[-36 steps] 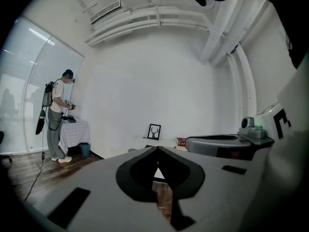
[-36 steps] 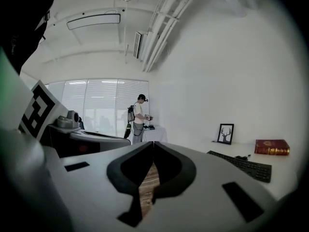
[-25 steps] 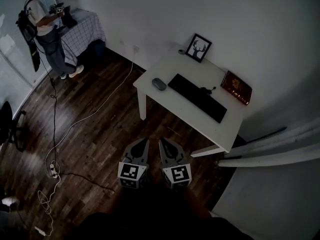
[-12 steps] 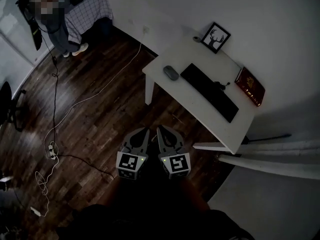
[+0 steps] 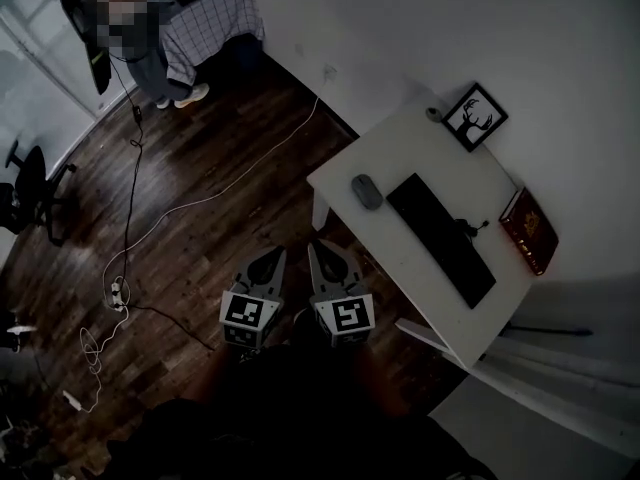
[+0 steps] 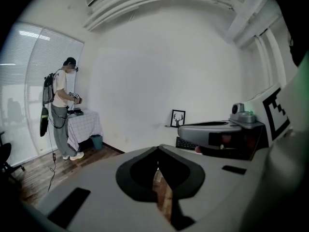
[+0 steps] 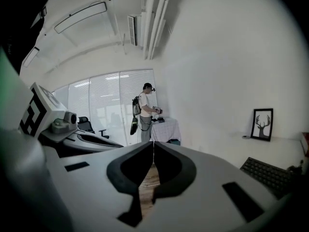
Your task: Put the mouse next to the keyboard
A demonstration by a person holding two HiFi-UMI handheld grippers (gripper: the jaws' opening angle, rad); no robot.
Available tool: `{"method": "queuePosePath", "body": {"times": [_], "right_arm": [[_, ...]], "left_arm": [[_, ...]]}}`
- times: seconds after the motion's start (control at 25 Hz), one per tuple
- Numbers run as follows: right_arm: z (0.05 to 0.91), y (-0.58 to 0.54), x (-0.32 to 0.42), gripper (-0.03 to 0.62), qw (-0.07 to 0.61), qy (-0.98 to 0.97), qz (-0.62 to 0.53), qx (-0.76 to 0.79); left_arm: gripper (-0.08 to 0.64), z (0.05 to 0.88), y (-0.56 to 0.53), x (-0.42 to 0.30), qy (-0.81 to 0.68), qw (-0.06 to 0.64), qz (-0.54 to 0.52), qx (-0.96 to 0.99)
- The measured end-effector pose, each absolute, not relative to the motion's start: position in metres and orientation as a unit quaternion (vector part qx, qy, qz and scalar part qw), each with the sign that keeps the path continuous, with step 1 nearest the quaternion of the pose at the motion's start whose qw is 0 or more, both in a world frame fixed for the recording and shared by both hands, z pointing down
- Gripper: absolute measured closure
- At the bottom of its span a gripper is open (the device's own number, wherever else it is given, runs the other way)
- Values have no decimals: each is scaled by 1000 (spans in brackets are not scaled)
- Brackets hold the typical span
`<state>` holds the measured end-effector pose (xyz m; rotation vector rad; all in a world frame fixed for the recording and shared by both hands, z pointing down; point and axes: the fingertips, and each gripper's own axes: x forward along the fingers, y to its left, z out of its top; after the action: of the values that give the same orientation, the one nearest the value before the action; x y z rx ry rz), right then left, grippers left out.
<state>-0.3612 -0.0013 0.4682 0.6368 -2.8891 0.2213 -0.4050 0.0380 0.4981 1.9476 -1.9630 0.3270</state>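
Dark wood floor (image 5: 200, 238), white walls (image 5: 420, 18), white desk (image 5: 392, 150), checked-cloth table (image 5: 215, 23), window blinds (image 7: 111, 100)

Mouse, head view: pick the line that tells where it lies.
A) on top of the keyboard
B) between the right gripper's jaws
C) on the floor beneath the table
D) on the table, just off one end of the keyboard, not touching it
D: the mouse rests on the white table just past the end of the keyboard, with a strip of bare tabletop between them.
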Motion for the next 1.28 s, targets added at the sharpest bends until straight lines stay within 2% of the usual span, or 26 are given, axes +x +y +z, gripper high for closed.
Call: {"method": "queuePosePath", "body": {"times": [0.2, 0.52, 0.8, 1.28], "right_arm": [[494, -45, -350, 571, 137, -960, 103, 220], [526, -112, -311, 571, 200, -942, 103, 250], [543, -142, -290, 571, 237, -926, 106, 276], [583, -199, -315, 568, 347, -888, 95, 286]], "left_arm": [[557, 511, -11, -390, -655, 214, 149, 709], [557, 529, -85, -364, -603, 203, 216, 741], [557, 541, -135, -351, -556, 213, 214, 775], [557, 594, -238, -388, -426, 224, 287, 828]]}}
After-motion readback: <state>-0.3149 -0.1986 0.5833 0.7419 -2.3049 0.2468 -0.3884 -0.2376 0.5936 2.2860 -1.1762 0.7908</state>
